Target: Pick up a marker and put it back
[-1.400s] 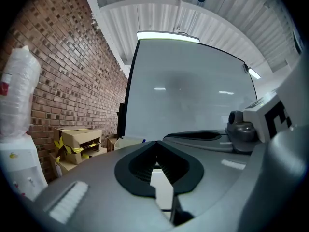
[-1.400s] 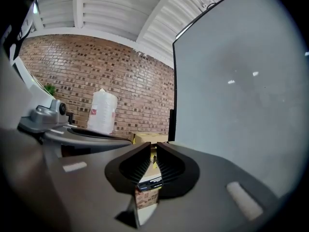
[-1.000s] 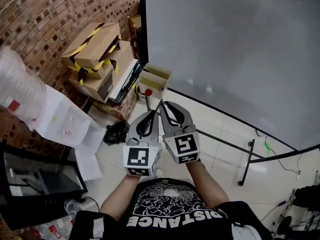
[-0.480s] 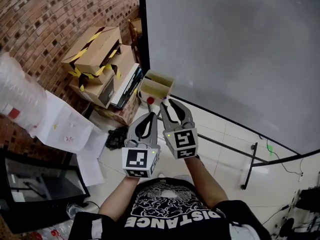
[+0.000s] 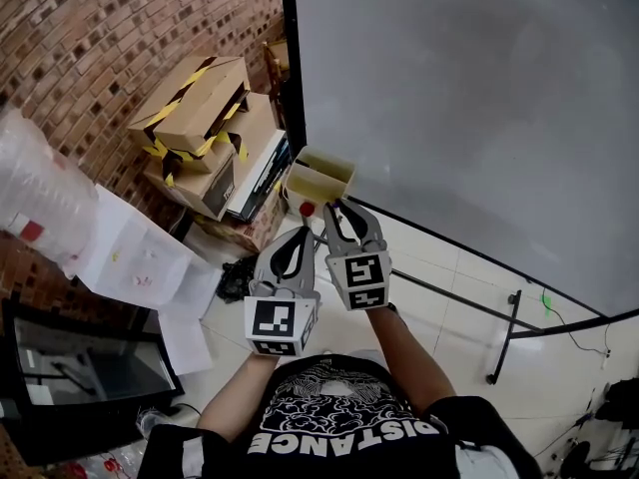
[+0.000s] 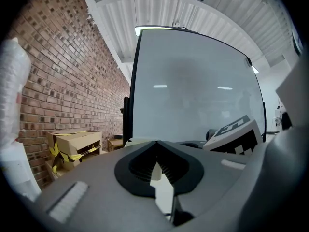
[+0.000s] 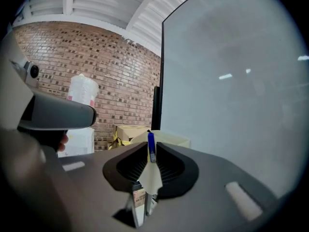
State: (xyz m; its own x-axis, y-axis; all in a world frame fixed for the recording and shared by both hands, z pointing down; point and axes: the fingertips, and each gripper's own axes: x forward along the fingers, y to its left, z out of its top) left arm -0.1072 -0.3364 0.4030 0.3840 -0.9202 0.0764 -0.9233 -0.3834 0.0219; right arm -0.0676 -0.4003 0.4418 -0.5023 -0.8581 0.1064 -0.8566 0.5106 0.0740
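A blue marker stands upright between my right gripper's closed jaw tips. My right gripper is shut on it, just short of a pale yellow cardboard box at the whiteboard's lower left corner. A small red round thing shows just below that box, left of the right gripper's tip. My left gripper is held beside the right one, slightly lower, jaws shut with nothing between them. The marker itself is not discernible in the head view.
A large whiteboard on a black floor stand fills the right side. Taped cardboard boxes are stacked by the brick wall. Papers and a dark screen lie at the left.
Both grippers have moved slightly up and forward toward the yellow box. The right gripper's tip now lies closer under the box. Both stay shut.
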